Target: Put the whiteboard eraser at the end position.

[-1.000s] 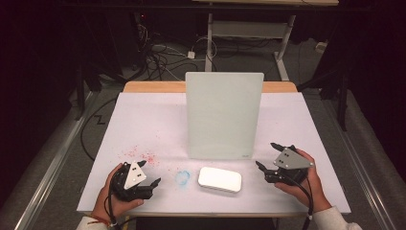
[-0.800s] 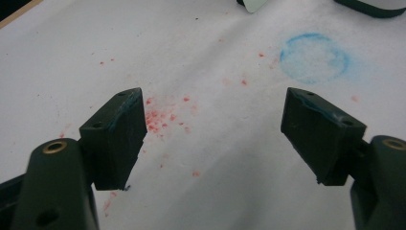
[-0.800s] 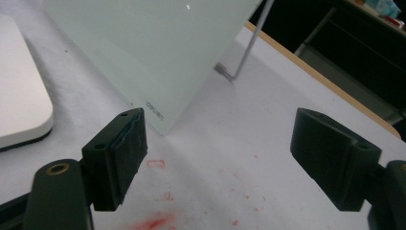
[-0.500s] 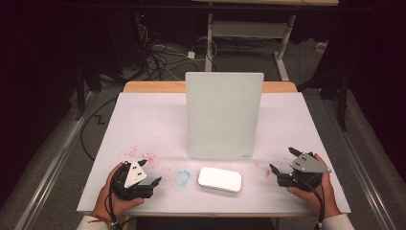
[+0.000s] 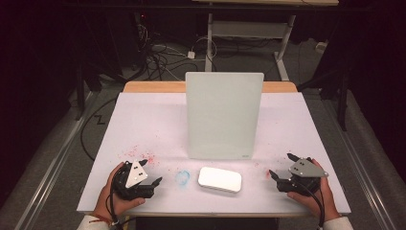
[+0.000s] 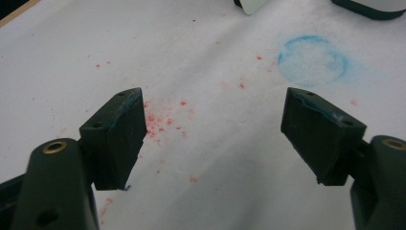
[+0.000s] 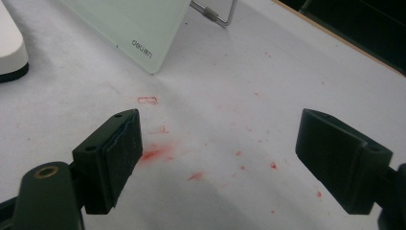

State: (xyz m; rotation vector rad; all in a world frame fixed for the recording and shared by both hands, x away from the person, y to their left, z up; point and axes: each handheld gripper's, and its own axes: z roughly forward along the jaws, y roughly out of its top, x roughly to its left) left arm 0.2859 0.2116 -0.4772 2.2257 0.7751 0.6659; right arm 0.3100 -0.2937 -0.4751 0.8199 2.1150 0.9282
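Observation:
A pale green glass board [image 5: 224, 115] stands upright at the middle of the white table cover [image 5: 143, 120]. In front of it lies a white rounded eraser block [image 5: 219, 178]. My left gripper [image 5: 152, 171] rests at the front left, open, with bare table between its jaws [image 6: 213, 129]. My right gripper [image 5: 280, 165] sits low at the front right. Its jaws have just been opening and stand wide, nothing between them [image 7: 218, 148]. The board's lower corner [image 7: 129, 24] and the block's end [image 7: 9, 48] lie ahead of it to the left.
A blue chalk ring [image 5: 182, 177] marks the cover between my left gripper and the block, also ahead of the left jaws [image 6: 313, 60]. Red smudges [image 5: 139, 154] dot the cover at left, and others [image 7: 153, 153] lie under the right jaws. Cables [image 5: 163, 52] trail on the floor beyond.
The right hand has moved right and down toward the table's front right corner, and its jaws have spread wider. The left hand has stayed put.

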